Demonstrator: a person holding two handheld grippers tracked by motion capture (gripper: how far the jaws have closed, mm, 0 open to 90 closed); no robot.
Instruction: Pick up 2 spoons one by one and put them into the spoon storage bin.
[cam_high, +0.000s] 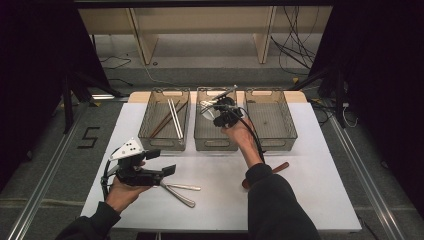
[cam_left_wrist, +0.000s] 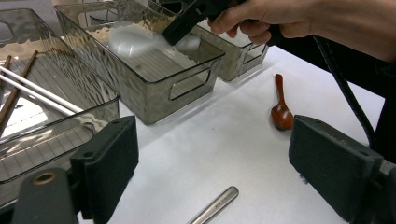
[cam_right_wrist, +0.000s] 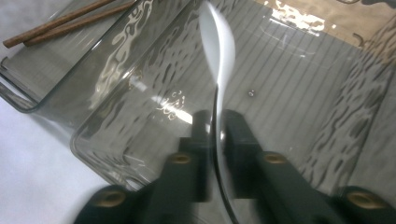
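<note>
A white table (cam_high: 310, 200) carries three clear bins in a row; the right gripper (cam_right_wrist: 215, 122) hangs over the middle bin (cam_right_wrist: 93, 140) with a metal spoon (cam_right_wrist: 218, 56) between its jaws, handle in the narrow gap, bowl pointing straight ahead and down into the bin; whether the pads press it I cannot tell; the left gripper (cam_left_wrist: 212, 158) waits near the table's front edge, jaws wide apart, nothing between them.

left gripper (cam_high: 161, 162): black body, grey three-cornered plate with dark holes, black cable | right gripper (cam_high: 214, 106): black, cable trailing | jaws: brass-ringed screws | sleeves (cam_high: 277, 202): dark, long
</note>
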